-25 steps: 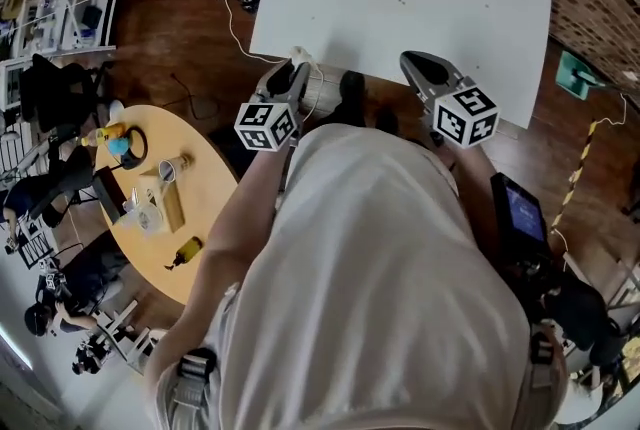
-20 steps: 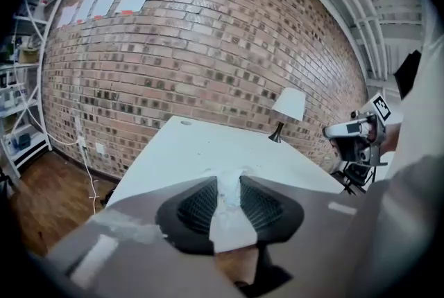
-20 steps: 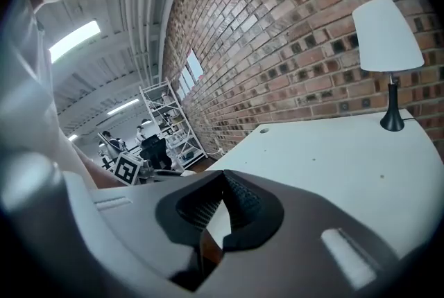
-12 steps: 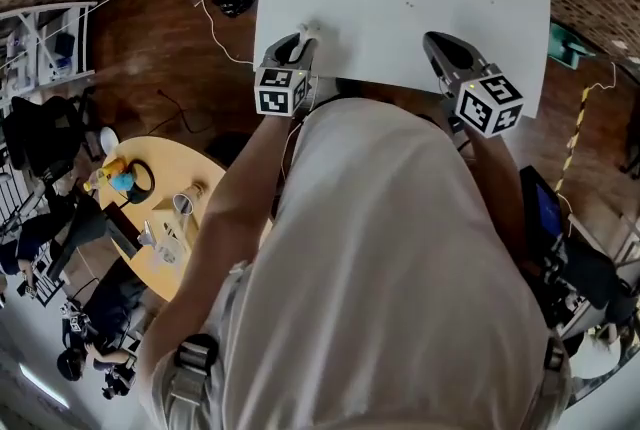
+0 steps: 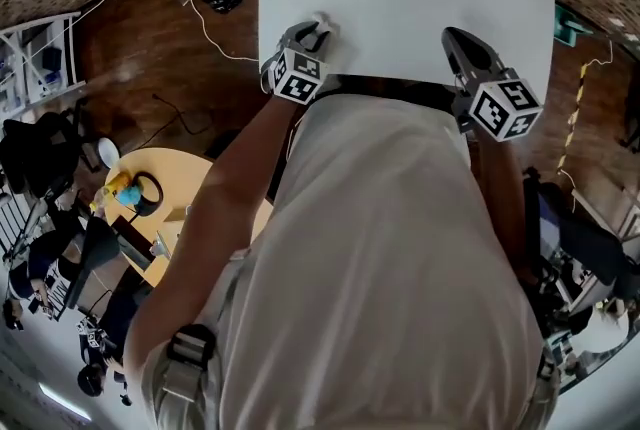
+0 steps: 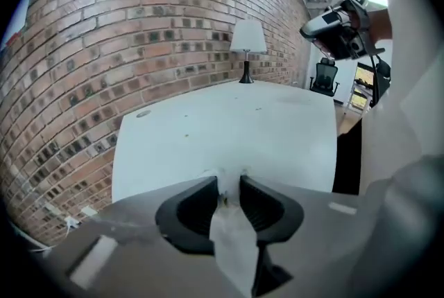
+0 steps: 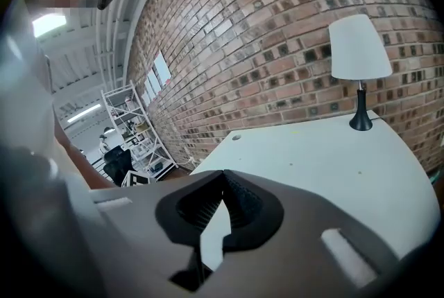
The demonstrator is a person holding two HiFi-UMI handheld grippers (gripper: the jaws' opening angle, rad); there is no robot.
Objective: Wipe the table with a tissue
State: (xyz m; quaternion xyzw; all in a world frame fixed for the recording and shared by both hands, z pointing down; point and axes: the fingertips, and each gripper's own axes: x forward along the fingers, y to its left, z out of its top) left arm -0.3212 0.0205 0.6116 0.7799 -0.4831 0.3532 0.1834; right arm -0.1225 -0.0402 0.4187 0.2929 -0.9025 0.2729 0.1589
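left claw: clamped on tissue, over the near-left edge of the table | bare top lies far and right of it | right claw: together, empty, near-right | judged: left claw wipes

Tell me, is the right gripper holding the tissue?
No, the right gripper shuts its jaws on nothing; the tissue is pinched in the left gripper.
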